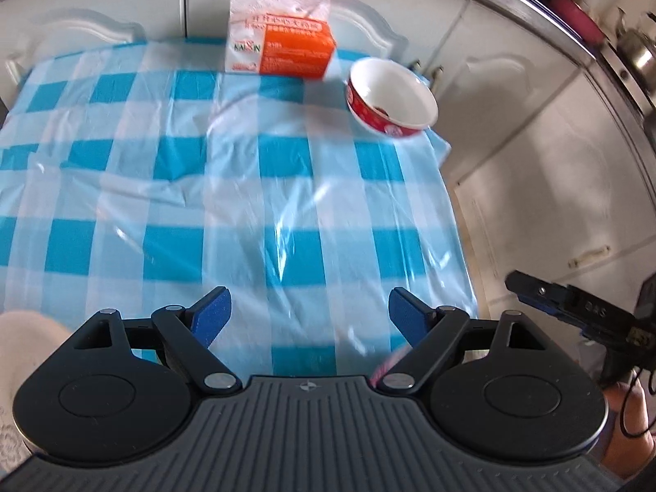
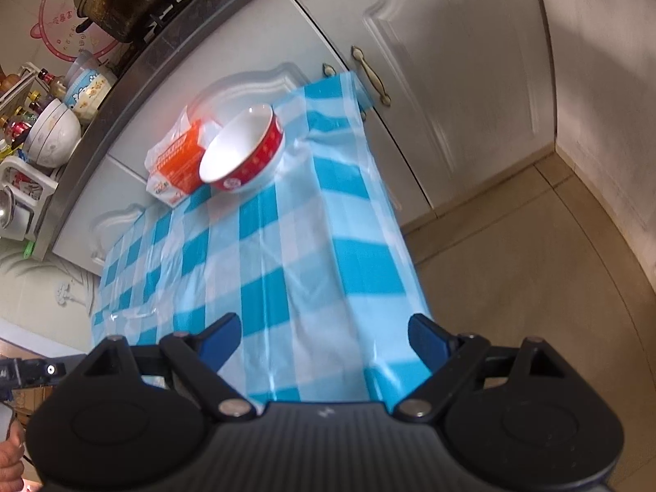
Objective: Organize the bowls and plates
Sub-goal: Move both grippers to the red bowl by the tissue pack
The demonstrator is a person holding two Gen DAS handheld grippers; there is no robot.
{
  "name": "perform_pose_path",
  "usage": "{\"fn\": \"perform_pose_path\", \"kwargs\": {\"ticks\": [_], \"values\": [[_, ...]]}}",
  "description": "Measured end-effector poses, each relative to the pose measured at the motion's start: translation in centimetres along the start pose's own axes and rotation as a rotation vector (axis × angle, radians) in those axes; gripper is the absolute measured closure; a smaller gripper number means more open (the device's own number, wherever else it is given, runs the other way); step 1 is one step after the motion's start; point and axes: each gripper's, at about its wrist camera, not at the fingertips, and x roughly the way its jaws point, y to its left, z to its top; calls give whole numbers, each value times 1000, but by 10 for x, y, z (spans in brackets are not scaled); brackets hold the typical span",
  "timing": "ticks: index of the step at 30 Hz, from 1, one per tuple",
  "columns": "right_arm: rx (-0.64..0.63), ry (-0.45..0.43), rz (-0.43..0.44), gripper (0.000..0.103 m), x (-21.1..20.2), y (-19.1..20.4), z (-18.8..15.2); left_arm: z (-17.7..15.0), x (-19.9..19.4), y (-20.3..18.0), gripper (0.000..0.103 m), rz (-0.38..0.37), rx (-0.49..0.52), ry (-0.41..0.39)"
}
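At the far right corner of the blue-and-white checked plastic tablecloth sits a red-sided, white-lined ceramic bowl — probably stiff, glossy-slick, breakable — best pinched across its rim. Left gripper and right gripper both gape, holding nothing.

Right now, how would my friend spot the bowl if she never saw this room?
Find the table with the blue-checked tablecloth. At its far right corner, beside the orange-and-white tissue pack, stands the bowl. It is the only round thing there: red patterned outside, plain white inside.
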Motion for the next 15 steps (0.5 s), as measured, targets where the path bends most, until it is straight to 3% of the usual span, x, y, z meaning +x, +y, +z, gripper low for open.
{"fn": "perform_pose_path", "kwargs": {"ticks": [15], "values": [[-46,-54,71,14,53,13,74,71,76,-37,0,36,-49,-117]]}}
